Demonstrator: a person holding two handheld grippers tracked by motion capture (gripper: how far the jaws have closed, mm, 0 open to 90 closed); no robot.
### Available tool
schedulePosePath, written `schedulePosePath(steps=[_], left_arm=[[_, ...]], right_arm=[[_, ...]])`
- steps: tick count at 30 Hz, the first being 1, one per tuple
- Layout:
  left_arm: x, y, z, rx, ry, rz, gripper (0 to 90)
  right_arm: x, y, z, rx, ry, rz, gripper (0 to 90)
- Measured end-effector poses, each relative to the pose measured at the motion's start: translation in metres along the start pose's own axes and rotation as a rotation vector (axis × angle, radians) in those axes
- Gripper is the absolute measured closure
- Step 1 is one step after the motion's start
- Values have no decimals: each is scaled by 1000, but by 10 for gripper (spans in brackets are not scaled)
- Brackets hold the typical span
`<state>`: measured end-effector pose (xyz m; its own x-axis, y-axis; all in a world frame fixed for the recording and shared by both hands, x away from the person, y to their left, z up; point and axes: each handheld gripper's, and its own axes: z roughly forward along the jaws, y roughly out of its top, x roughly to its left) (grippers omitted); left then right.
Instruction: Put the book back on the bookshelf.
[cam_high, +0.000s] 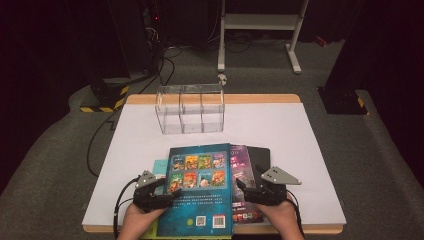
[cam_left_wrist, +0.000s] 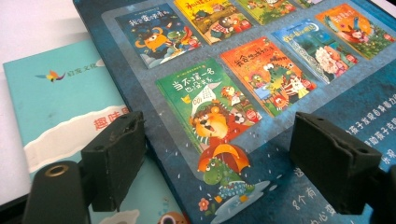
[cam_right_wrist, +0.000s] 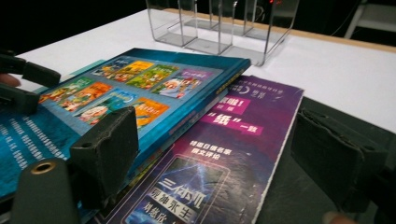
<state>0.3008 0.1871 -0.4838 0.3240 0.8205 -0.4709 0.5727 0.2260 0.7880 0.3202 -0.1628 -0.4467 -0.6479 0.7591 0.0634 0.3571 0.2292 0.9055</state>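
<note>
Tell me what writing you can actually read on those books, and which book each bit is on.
"当不孩一名也没关系": a small cover picture on the back of the blue picture book.
"趣味": red, cut off, on the teal booklet.
"纸" and "一致": pink bands on the purple book.
"三体": large letters lower on the same purple book; the rest is too blurred.
Barcode and QR code on the blue book: too small to read.

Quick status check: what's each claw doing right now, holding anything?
Left claw: open, holding nothing, poised over the blue picture book.
Right claw: open, holding nothing, over the purple book.
</note>
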Motion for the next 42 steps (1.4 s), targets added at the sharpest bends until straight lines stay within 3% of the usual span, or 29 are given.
schedulePosePath(steps=[4,9,13,22,25,30,39,42], left_arm=[[-10,-2,3,1,-27,-1,220],[-18,-4,6,9,-41,20,231],[-23,-4,9,4,-52,11,237],[-38,-5,18,22,-111,52,254],[-41,-4,23,12,-109,50,265],[-42,-2,27,15,-120,50,279],[-40,5,36,11,-115,56,305],[-41,9,41,10,-102,93,334]], right_arm=[[0,-1,2,21,26,10,180],[-2,-3,4,32,34,18,188],[-3,-4,5,43,33,33,180],[0,-15,5,96,67,89,160],[-1,-15,6,109,51,110,143],[-7,-15,7,125,80,145,172],[-11,-1,15,168,7,150,206],[-19,8,27,183,-16,150,206]])
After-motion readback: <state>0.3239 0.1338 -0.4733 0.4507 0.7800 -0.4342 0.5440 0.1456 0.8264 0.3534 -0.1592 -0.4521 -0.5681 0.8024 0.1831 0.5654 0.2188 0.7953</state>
